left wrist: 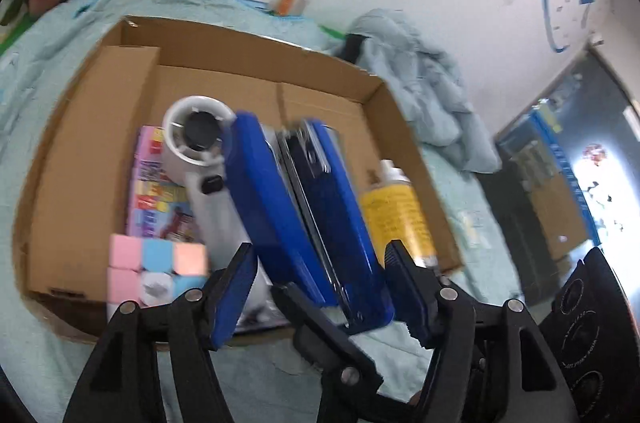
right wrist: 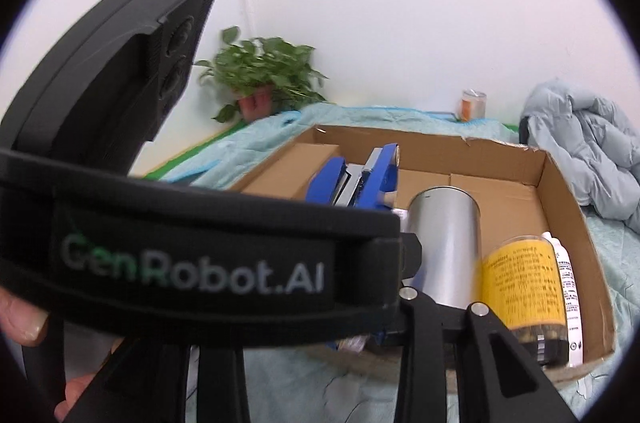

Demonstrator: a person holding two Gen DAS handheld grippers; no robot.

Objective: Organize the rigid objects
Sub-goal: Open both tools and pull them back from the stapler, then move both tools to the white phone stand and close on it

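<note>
The left gripper (left wrist: 320,279) has its blue-padded fingers spread around the rear of a large blue metal stapler (left wrist: 316,207) without clearly pressing it, and the stapler sits in the shallow brown cardboard box (left wrist: 80,151) straight ahead. Packing looks well advanced: left of the fingers lie a white handheld fan (left wrist: 204,159), a pastel puzzle cube (left wrist: 156,267) and a colourful flat pack (left wrist: 156,183); to their right, a yellow-labelled can (left wrist: 396,211). The right gripper's (right wrist: 440,307) fingers are largely hidden behind the left device, so I cannot tell their state; a silver cylinder (right wrist: 448,243) lies just ahead. Crowding is the main obstacle.
</note>
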